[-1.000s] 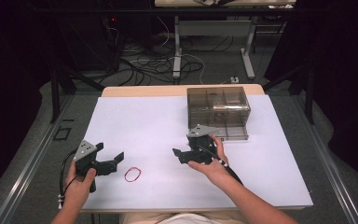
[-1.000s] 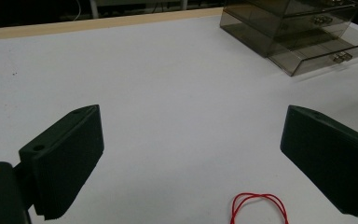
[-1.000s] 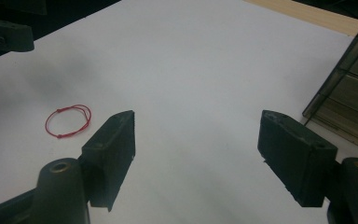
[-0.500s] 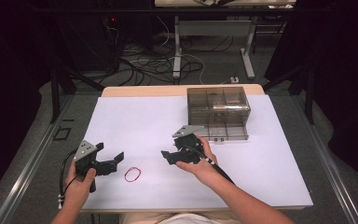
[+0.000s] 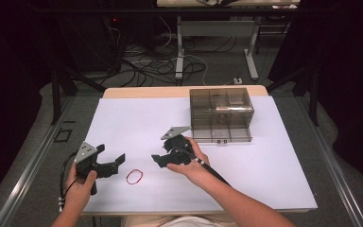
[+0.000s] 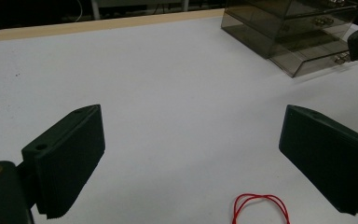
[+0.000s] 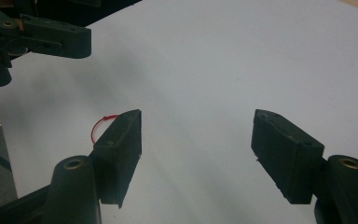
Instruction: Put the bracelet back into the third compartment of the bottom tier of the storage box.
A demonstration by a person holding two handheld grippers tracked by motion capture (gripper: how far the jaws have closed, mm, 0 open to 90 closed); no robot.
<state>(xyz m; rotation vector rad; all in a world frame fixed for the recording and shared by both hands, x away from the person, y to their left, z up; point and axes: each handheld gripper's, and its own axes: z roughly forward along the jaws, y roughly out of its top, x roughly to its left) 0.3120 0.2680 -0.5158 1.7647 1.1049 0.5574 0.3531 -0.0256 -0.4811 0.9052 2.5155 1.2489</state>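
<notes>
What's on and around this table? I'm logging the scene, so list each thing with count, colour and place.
Rubber band: one, red, flat on the sheet between the two tongs.
Drawer box: one, smoky clear plastic, far right of the sheet.
Sheet: one, white, covering the table.
Table: one, light wood, edge showing at the far side.
Cables: several, white and black, on the floor beyond.
Left tongs: one, black, open, left of the band.
Right tongs: one, black, open, right of the band.

The high view looks forward and down on the whole desk point(image 5: 123, 118) from above. Each tool camera sits low and close over the white surface. All three views share the red rubber band point(image 5: 134, 177) point(image 6: 260, 207) point(image 7: 100, 125).
</notes>
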